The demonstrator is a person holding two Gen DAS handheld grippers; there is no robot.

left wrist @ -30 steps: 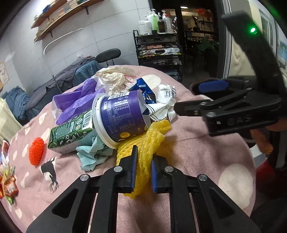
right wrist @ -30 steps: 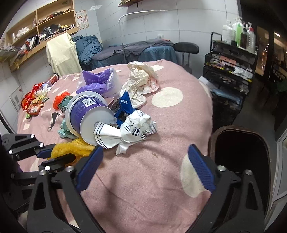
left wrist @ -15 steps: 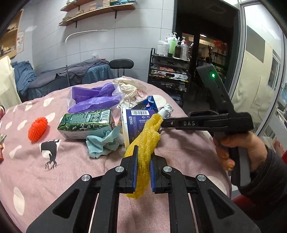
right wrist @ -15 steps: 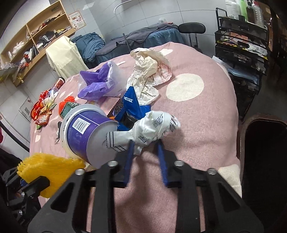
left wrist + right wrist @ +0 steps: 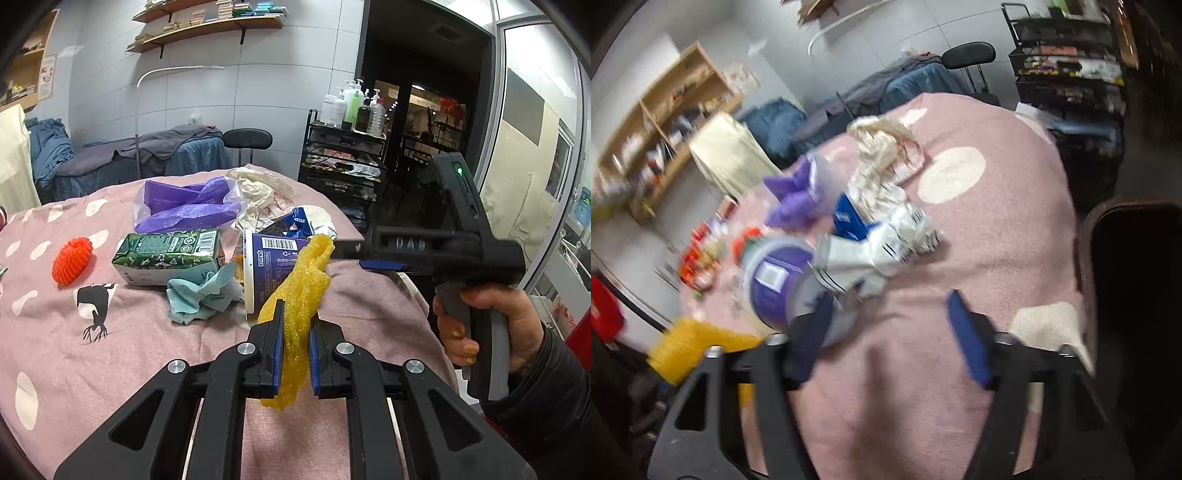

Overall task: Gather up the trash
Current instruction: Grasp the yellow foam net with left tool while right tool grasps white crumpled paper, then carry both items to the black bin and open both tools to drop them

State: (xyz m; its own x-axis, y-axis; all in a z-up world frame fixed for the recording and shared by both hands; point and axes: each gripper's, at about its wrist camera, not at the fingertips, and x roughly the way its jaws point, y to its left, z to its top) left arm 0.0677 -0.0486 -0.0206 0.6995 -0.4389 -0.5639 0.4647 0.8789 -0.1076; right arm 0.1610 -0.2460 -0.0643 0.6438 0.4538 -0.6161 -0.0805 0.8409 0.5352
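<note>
Left wrist view shows the left gripper [image 5: 295,350] clamped on the yellow net [image 5: 299,295], which stands up between the pads and droops a little below them, lifted off the pink cloth [image 5: 110,354]. Just behind the net lies the purple tub [image 5: 271,266] on its side, with the green carton [image 5: 170,254] and a blue rag [image 5: 201,295] to the tub's left, a purple bag [image 5: 184,210] behind it, and an orange ball [image 5: 72,260] further left.

From the right wrist view, badly blurred, the right gripper [image 5: 897,332] has its jaws wide apart and empty, just in front of the white wrapper [image 5: 875,251] that rests against the tub's right side. The dark bin [image 5: 1130,295] sits off the table edge, right of the wrapper.

My worry is the net: it's soft and springy, so a quick swing toward the bin could let it slip out. The right gripper, closing in a hurry, might catch the tub's rim or the cloth instead of the wrapper and drag the pile.
</note>
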